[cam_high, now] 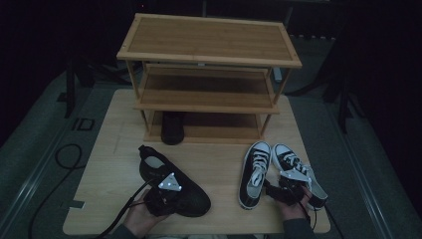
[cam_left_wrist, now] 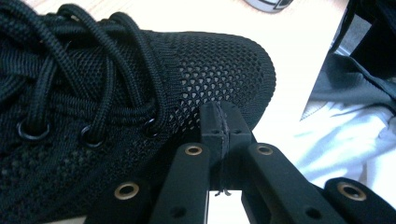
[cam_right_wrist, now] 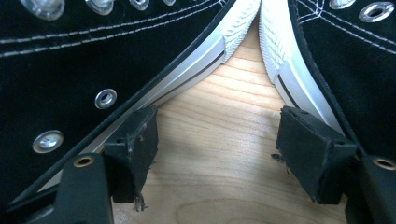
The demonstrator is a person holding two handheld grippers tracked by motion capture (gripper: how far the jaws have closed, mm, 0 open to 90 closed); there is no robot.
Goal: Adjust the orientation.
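Left claw (cam_left_wrist: 223, 122) is pressed together, empty, resting against the black mesh shoe (cam_high: 174, 185) at the desk's (cam_high: 219, 159) front left. Right claw (cam_right_wrist: 217, 149) is spread between two sneakers (cam_high: 255, 174), apparently to gather both.

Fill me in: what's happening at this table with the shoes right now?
A person works two handheld grippers in front of a wooden shoe rack. The left gripper, jaws shut with nothing between them, is against the black mesh shoe. The right gripper sits open between the two black-and-white sneakers, gripping neither. Another black shoe already sits on the rack's bottom shelf.
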